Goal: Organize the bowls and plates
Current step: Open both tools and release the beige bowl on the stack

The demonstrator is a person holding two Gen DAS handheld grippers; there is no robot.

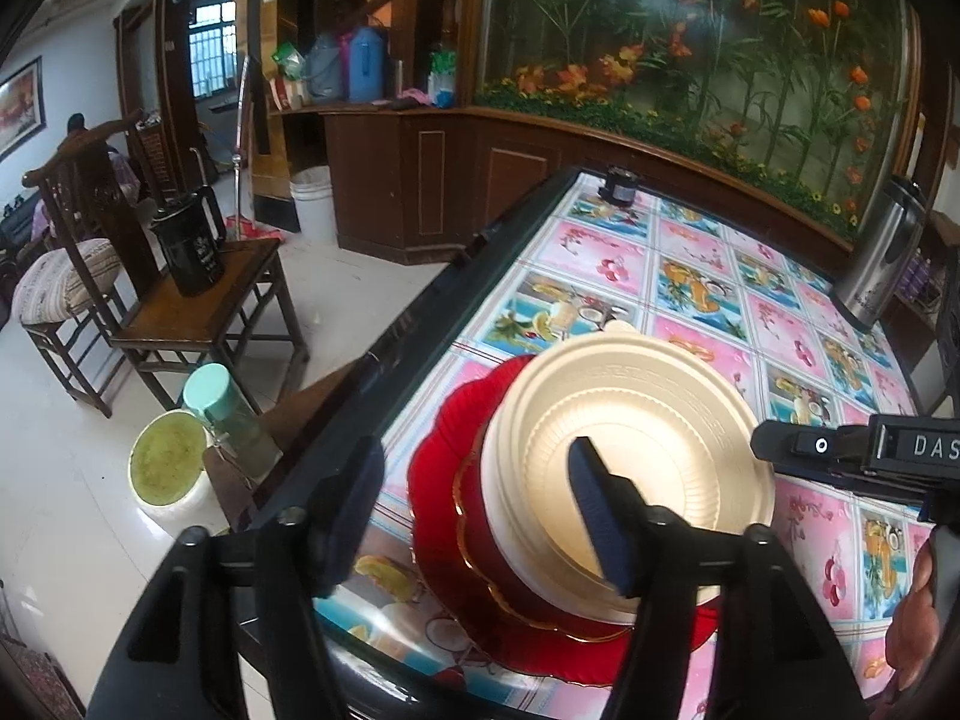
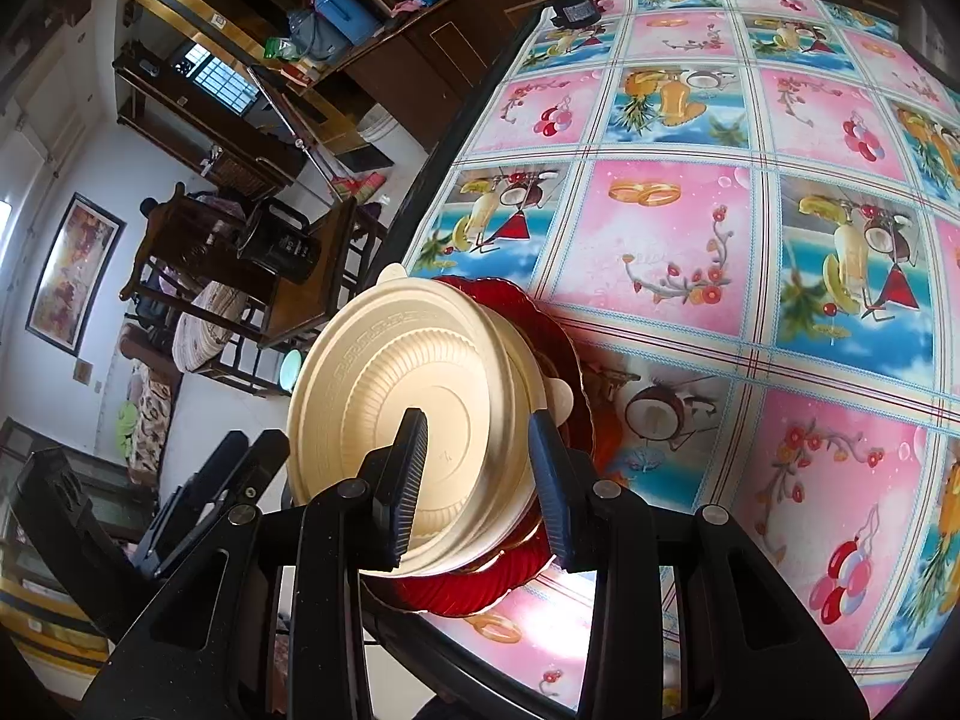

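Observation:
A cream bowl with a ribbed lid (image 1: pixel 630 450) (image 2: pixel 396 384) sits on stacked red scalloped plates (image 1: pixel 444 480) (image 2: pixel 456 594) at the table's near left edge. My left gripper (image 1: pixel 480 516) is open. Its right finger (image 1: pixel 600 516) hovers over the lid and its left finger (image 1: pixel 354 510) hangs past the table edge, neither pressing on anything. My right gripper (image 2: pixel 480 486) straddles the bowl's rim, one pad on the lid and one against the outer wall, shut on it. In the left wrist view its tip (image 1: pixel 774 450) meets the rim from the right.
A fruit-patterned cloth (image 2: pixel 720 240) covers the table, which has a dark rim (image 1: pixel 420 312). A steel flask (image 1: pixel 882 258) and a small black object (image 1: pixel 621 186) stand at the far end. Beside the table are a chair with a black kettle (image 1: pixel 192 246), a green bottle (image 1: pixel 228 414) and a basin (image 1: pixel 168 468).

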